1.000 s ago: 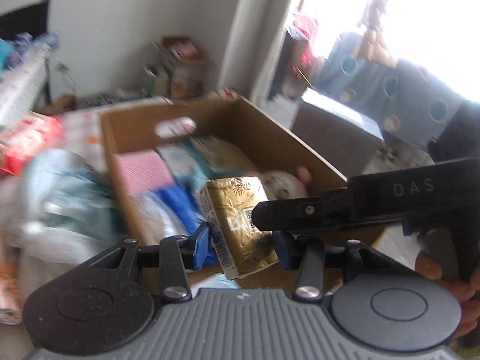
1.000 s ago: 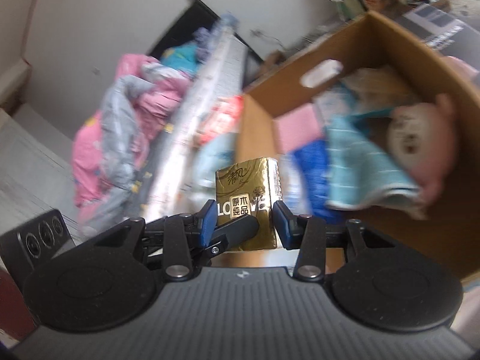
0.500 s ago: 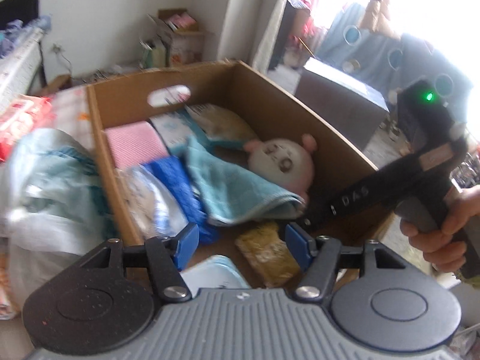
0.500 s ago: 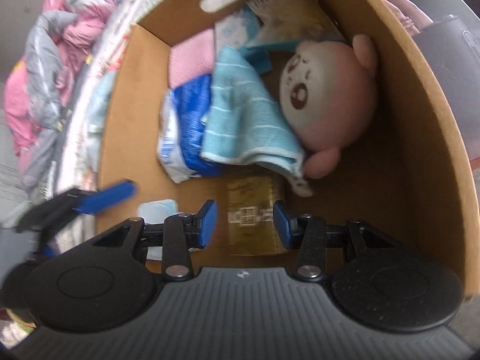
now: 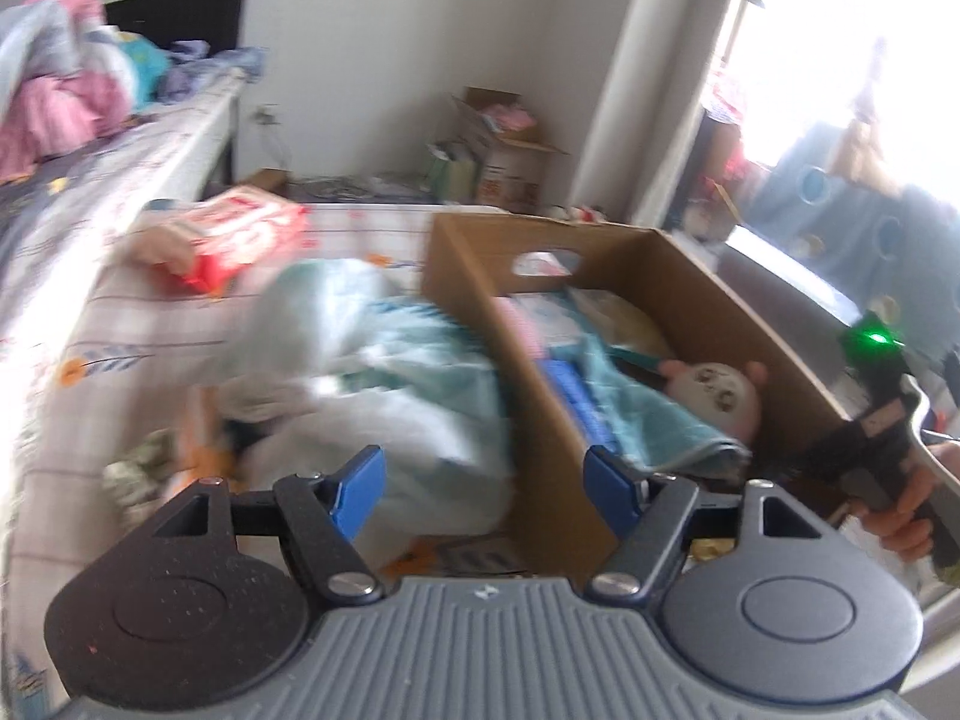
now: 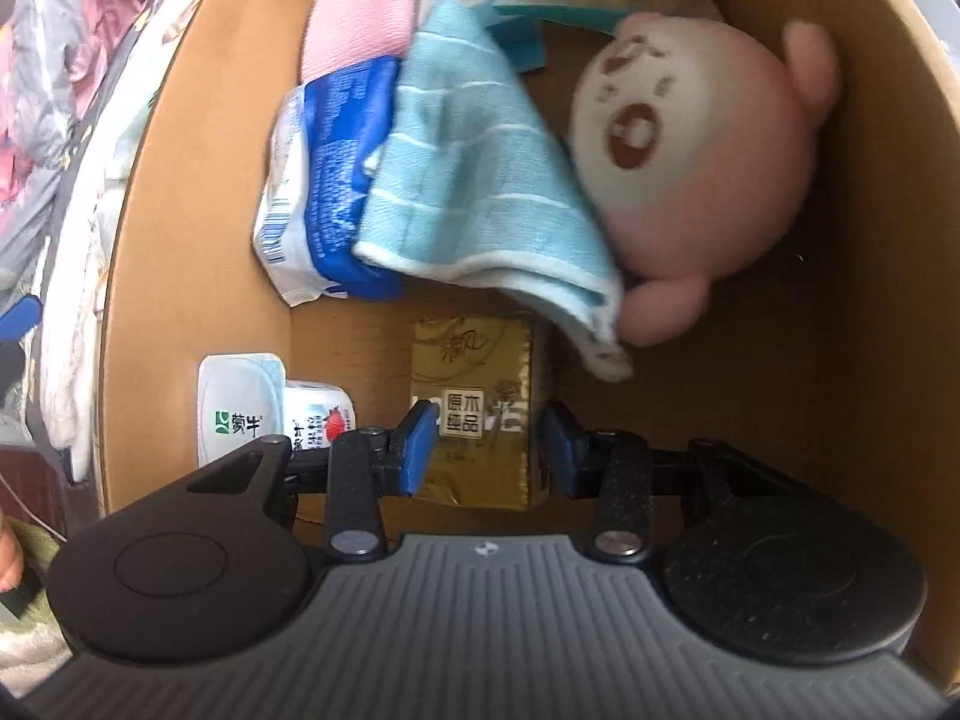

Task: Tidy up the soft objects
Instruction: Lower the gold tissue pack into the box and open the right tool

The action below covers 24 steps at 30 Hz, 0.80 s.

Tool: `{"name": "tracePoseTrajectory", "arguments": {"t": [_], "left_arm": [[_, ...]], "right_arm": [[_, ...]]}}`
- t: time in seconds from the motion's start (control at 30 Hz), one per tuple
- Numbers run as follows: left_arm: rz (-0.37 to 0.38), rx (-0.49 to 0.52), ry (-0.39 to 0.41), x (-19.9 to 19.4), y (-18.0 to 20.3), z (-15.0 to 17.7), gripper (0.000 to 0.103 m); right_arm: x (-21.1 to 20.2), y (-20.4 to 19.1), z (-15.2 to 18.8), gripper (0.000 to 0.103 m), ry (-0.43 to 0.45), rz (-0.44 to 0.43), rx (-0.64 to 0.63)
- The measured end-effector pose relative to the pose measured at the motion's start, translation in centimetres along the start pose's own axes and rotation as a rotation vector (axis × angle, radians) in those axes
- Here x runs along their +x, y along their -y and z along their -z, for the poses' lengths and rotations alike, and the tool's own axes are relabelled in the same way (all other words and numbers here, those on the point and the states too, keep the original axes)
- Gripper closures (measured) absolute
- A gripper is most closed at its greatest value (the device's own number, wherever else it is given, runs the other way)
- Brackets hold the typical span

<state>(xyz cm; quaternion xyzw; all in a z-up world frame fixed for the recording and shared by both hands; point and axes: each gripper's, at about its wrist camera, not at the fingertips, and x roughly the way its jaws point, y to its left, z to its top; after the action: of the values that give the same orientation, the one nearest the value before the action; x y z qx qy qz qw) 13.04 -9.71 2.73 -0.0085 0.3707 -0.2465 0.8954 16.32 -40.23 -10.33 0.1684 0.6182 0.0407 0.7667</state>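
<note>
Tissue pack flat between open right gripper.

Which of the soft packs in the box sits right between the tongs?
The gold tissue pack, lying flat on the box floor between the open right tongs; the blue-and-white pack lies farther back under the towel.

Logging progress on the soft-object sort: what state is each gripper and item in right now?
Left gripper: open, empty, outside the box.
Right gripper: open around the gold tissue pack, not clamped.
Gold tissue pack: lying flat on the box floor.
Cardboard box: open-topped, partly filled.
Blue towel: draped over the blue packet.
Pink plush: lying in the box.
</note>
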Motion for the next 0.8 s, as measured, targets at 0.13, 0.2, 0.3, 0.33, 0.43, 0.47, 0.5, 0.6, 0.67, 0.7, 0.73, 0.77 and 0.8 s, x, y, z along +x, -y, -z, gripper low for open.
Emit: {"name": "tracePoseTrajectory", "arguments": {"t": [0.13,0.2,0.3,0.33,0.43,0.47,0.5,0.6,0.67,0.7,0.73,0.77,0.8], "left_arm": [[-0.045,-0.038,-0.008,-0.6,-2.4,1.3,0.029],[-0.055,-0.065,-0.022,-0.7,-3.3,2.1,0.029],[-0.054,-0.099,-0.038,-0.8,-4.4,3.1,0.029],[-0.052,-0.104,-0.041,-0.8,-4.5,3.3,0.029],[-0.054,-0.101,-0.038,-1.2,-4.8,3.8,0.029],[-0.057,-0.097,-0.034,-1.3,-4.8,3.9,0.029],[-0.058,-0.095,-0.030,-1.5,-4.8,4.0,0.028],[-0.056,-0.099,-0.023,-1.7,-5.0,4.3,0.025],[-0.056,-0.103,-0.026,-1.8,-5.1,4.5,0.025],[-0.057,-0.104,-0.027,-1.8,-5.3,4.5,0.025],[-0.059,-0.105,-0.027,-1.9,-5.3,4.6,0.025],[-0.060,-0.105,-0.026,-2.0,-5.4,4.6,0.024],[-0.061,-0.107,-0.025,-2.0,-5.5,4.7,0.024]], "right_arm": [[0.5,-1.4,0.5,0.067,-0.031,-0.011,-0.037],[0.6,-2.1,0.7,0.067,-0.037,-0.006,-0.060],[0.8,-2.8,0.8,0.067,-0.053,-0.016,-0.069],[0.9,-3.0,0.9,0.065,-0.056,-0.016,-0.075],[0.6,-3.5,1.1,0.064,-0.039,0.000,-0.091],[0.4,-3.5,1.2,0.062,-0.028,0.003,-0.095],[0.1,-3.6,1.3,0.060,-0.014,0.007,-0.096],[-1.0,-3.7,1.5,0.052,0.040,0.022,-0.092],[-1.9,-3.8,1.8,0.046,0.078,0.036,-0.090],[-2.4,-3.8,2.0,0.045,0.097,0.039,-0.084],[-3.0,-3.7,2.2,0.043,0.115,0.039,-0.077],[-3.5,-3.6,2.3,0.042,0.133,0.039,-0.067],[-4.0,-3.6,2.5,0.042,0.153,0.039,-0.053]]}}
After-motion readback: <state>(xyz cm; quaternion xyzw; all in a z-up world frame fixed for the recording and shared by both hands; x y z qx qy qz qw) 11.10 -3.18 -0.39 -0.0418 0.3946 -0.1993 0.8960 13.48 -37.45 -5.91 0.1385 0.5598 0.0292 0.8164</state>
